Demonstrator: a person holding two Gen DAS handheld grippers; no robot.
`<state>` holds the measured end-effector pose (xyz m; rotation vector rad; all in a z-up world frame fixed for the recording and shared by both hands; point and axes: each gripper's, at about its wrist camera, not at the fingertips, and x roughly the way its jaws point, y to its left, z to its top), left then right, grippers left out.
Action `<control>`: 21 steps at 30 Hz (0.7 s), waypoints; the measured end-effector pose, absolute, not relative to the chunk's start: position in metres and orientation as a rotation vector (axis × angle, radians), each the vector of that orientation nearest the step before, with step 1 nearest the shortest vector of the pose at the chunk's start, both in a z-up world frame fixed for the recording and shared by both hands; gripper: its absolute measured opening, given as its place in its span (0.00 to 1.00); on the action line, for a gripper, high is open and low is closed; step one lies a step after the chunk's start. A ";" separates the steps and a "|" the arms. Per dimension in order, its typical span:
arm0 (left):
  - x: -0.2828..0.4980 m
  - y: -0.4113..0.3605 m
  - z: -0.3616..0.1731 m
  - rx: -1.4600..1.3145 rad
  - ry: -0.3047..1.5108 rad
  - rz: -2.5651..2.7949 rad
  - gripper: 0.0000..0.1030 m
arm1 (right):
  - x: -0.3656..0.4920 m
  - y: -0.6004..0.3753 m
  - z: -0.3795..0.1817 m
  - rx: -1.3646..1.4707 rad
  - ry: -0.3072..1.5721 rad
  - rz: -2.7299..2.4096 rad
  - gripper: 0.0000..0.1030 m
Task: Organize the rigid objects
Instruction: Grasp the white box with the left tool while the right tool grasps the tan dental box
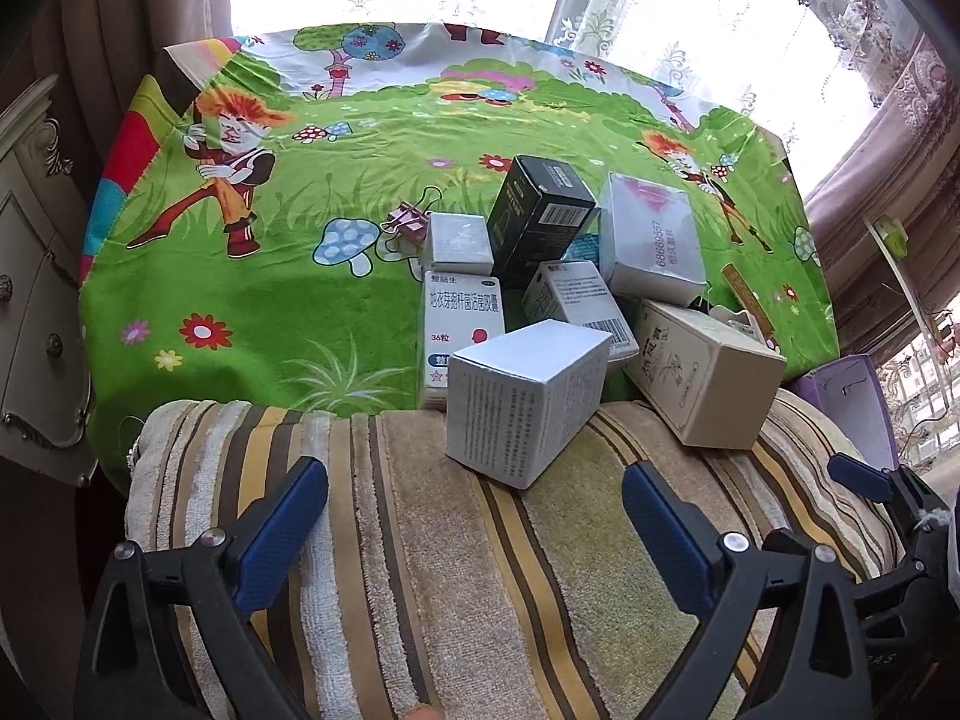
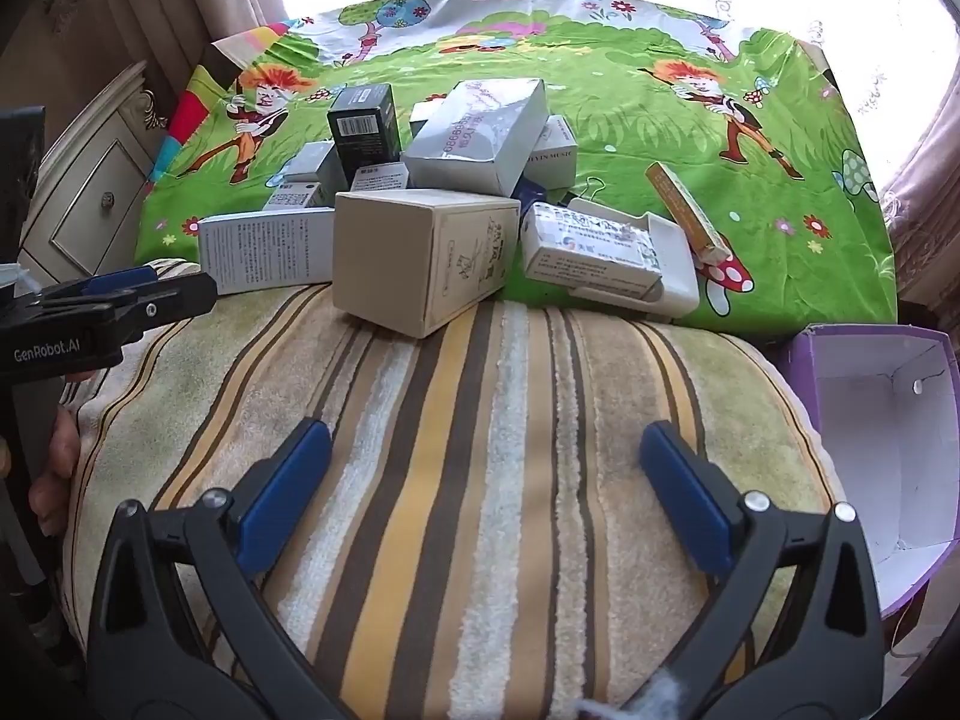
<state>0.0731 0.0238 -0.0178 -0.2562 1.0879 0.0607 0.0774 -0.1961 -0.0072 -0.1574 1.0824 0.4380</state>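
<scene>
At the left edge of the bed-like surface a cream carved wooden cabinet [image 1: 36,276] stands, and beside it the bright green cartoon-printed sheet [image 1: 252,300] spreads toward the window. The left gripper [image 1: 474,516] hovers over the brown-and-yellow striped terry towel [image 1: 420,540] at the near edge, its blue-padded fingers [image 1: 282,528] spread wide with nothing between them. Just ahead of it, slightly right of centre, lies a white rectangular cardboard box with fine grey print [image 1: 522,396], half on the towel, its long axis running away from the fingers toward the far edge and angled a little right. Behind it sits the jumble of small cartons: a white medicine box with blue lettering [image 1: 462,324], a black upright carton with a barcode [image 1: 540,216], and a beige cardboard box with an ink drawing [image 2: 420,258] tipped over the seam between towel and sheet. The right gripper [image 2: 486,498] also stands wide open and empty over the towel, with the beige box straight ahead and nearer to it than to the left. At the right edge an open purple cardboard box with a white inside [image 2: 888,420] waits, probably the destination, so the right hand seems better placed for the beige box and the left for the white one.
</scene>
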 end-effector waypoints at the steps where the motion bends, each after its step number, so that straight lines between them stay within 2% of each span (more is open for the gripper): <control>1: 0.077 0.026 -0.020 -0.264 1.095 0.065 0.94 | 0.078 -0.196 -0.008 -0.157 1.081 0.439 1.00; 13: 0.108 0.034 -0.037 -0.297 1.156 0.038 0.80 | 0.089 -0.192 -0.015 -0.171 1.100 0.451 1.00; 18: 0.108 0.033 -0.041 -0.304 1.160 0.027 0.57 | 0.090 -0.203 -0.011 -0.121 1.108 0.526 1.00; 21: 0.104 0.033 -0.040 -0.315 1.147 0.008 0.51 | 0.092 -0.208 -0.009 -0.112 1.127 0.600 1.00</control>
